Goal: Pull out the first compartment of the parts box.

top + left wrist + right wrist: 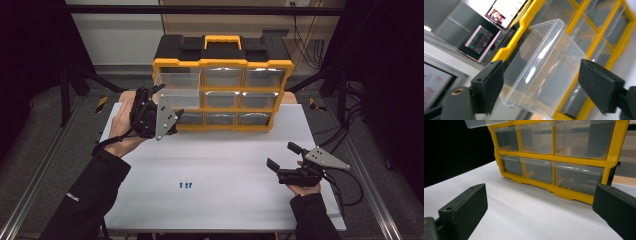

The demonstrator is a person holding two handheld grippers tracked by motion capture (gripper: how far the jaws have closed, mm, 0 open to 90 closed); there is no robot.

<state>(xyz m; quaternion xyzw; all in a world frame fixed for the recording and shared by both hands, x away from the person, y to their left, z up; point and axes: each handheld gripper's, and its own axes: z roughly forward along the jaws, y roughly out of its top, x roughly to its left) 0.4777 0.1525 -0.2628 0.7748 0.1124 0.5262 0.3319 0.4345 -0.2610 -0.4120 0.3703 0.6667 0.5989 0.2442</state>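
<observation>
A yellow and black organizer (222, 90) with clear drawers stands at the back of the white table (230, 150). Its top-left drawer (177, 86) is pulled out toward me. My left gripper (169, 101) is at that drawer's front, tilted. In the left gripper view the clear drawer (544, 67) lies between the two pads without being pressed, and my left gripper (544, 85) is open. My right gripper (281, 155) rests low over the table at the right, open with nothing between its jaws. In the right gripper view it (539, 207) faces the organizer (554, 157).
Three small blue parts (185, 184) lie in a row on the table's near middle. The organizer's other drawers (576, 176) are pushed in. Dark frame posts stand on both sides, and a cable trails from the right gripper past the table's right edge.
</observation>
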